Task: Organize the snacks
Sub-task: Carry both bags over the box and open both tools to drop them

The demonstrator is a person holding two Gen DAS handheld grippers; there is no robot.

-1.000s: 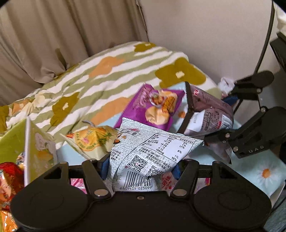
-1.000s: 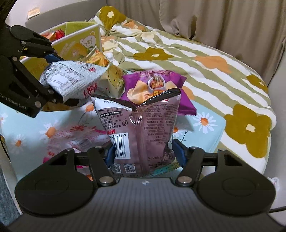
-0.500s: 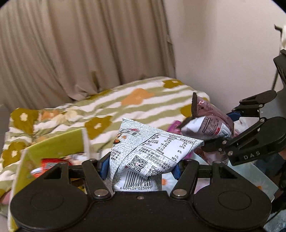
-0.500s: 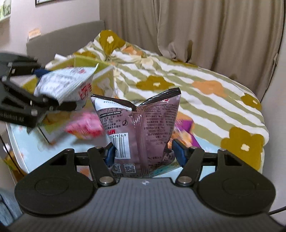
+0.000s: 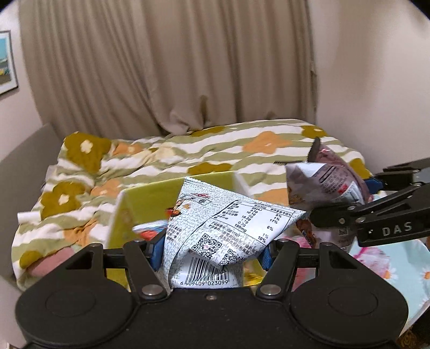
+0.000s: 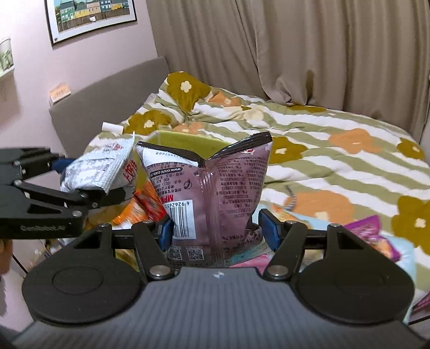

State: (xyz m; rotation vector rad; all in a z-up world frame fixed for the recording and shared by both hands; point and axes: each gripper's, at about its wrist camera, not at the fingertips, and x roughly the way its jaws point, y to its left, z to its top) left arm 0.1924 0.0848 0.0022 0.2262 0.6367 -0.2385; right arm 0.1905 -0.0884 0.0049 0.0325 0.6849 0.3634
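Left wrist: silver packet (image 5: 215, 236) gripped, now above green box (image 5: 150, 196).

A bed (image 6: 336, 150) fills the middle of the room, covered by a rumpled duvet (image 5: 166, 158) striped in olive green and white with mustard and orange flowers. Behind the bed, beige curtains (image 5: 166, 67) hang in heavy folds from the top of the view down to the mattress, fully drawn, so the light is dim and warm. At the bed's left end stands a grey upholstered headboard (image 6: 107, 99), with a small pale label-like block (image 6: 59, 92) on its top edge. Above the headboard, on a pale pinkish wall (image 6: 32, 67), hangs a framed picture (image 6: 91, 16) of coloured houses. To the right of the bed, past the curtains, rises a plain cream wall (image 5: 376, 80).
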